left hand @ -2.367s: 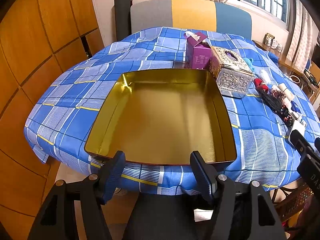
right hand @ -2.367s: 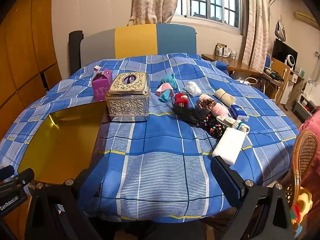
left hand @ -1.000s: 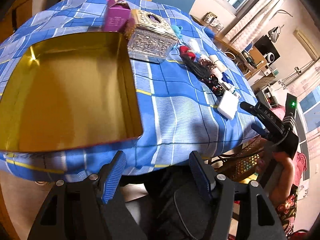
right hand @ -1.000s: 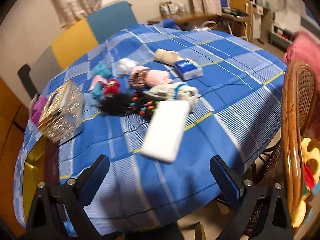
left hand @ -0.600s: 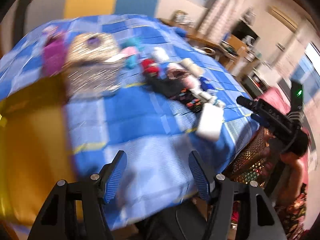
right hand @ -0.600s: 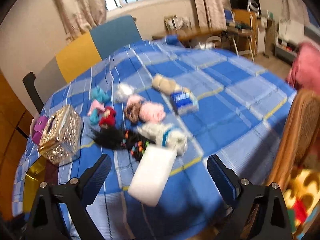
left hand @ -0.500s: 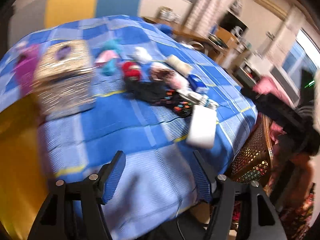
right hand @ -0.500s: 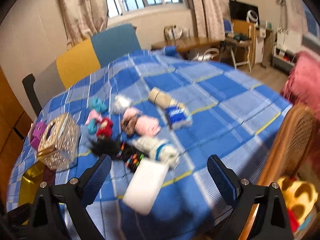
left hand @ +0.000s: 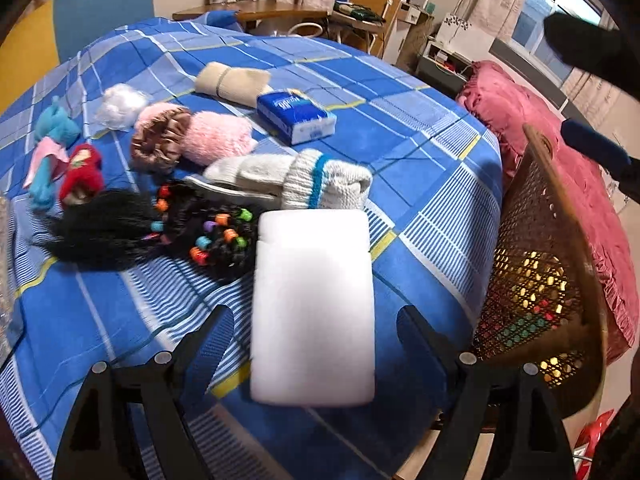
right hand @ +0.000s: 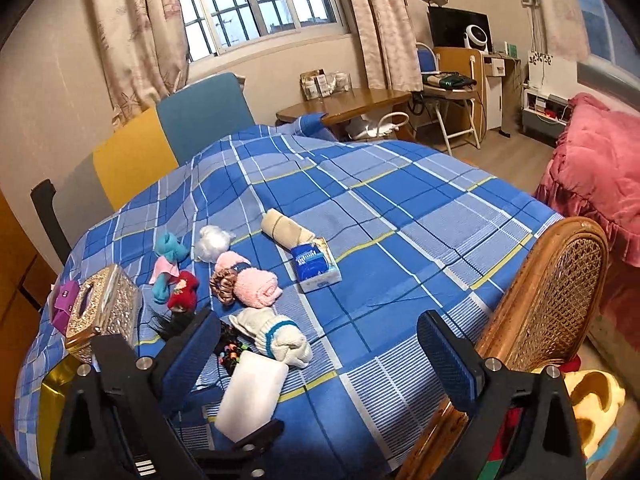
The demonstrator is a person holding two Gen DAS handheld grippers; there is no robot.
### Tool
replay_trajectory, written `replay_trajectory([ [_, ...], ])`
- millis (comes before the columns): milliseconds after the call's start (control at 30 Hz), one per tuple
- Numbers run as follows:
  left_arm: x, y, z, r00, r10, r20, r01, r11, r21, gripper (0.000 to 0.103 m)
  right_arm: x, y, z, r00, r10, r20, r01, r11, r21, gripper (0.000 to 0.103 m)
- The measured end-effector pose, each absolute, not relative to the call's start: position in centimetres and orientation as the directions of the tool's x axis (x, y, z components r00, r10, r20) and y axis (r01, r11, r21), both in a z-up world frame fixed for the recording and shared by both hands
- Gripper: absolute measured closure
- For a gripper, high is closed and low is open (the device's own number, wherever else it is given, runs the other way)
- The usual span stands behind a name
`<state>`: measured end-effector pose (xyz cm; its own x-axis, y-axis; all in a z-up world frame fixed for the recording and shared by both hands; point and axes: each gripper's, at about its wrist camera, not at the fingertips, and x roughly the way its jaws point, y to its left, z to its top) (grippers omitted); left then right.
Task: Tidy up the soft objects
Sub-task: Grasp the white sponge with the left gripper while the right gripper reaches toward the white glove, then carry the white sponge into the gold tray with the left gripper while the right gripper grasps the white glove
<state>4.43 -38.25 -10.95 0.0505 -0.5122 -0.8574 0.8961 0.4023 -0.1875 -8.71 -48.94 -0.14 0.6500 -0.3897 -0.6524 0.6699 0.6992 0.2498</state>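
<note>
A white foam block [left hand: 314, 308] lies at the near table edge, between the open fingers of my left gripper [left hand: 316, 344], which has not closed on it. Behind it lie rolled white socks [left hand: 316, 182], a black beaded hair piece [left hand: 160, 228], a pink fuzzy roll [left hand: 218, 138], a brown scrunchie [left hand: 160, 140], a red sock [left hand: 82, 174], teal and pink cloth [left hand: 50, 144], a white puff [left hand: 122, 104], a beige roll [left hand: 232, 80] and a blue tissue pack [left hand: 296, 116]. My right gripper [right hand: 320, 356] is open and empty above the table edge; the block [right hand: 252, 394] shows lower left.
A blue plaid cloth [right hand: 400, 216] covers the round table. A silver tissue box [right hand: 104, 312], a purple box [right hand: 64, 306] and the corner of the gold tray [right hand: 48, 412] sit at the left. A wicker chair [right hand: 552, 300] stands close at the right, a pink bed [right hand: 600, 160] beyond.
My left gripper has swung right from the gold tray to the soft items and now straddles the white foam block. My right gripper has risen and turned right.
</note>
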Motion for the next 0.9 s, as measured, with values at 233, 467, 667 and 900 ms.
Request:
replay_trajectory([
  [233, 4.9, -37.7, -11.9, 0.038, -0.552, -0.833, 0.891, 0.397, -0.222, 0.046, -6.5, -48.8, -1.0, 0.636, -0.376, -0.674, 0.651, 0.73, 0.207, 0.003],
  [467, 6.0, -34.5, -11.6, 0.036, -0.577, -0.816, 0.861, 0.432, -0.268, 0.047, -1.3, -48.8, -2.4, 0.59, -0.33, -0.737, 0.591, 0.798, 0.117, 0.001],
  [667, 6.9, -30.8, -10.6, 0.055, -0.589, -0.807, 0.833, 0.473, -0.288, 0.047, 2.0, -49.6, -6.0, 0.511, -0.275, -0.814, 0.584, 0.806, 0.095, 0.001],
  [900, 7.4, -27.3, -8.9, 0.079, -0.614, -0.785, 0.811, 0.498, -0.308, 0.047, 3.5, -50.9, -10.1, 0.453, -0.203, -0.868, 0.581, 0.806, 0.115, 0.01],
])
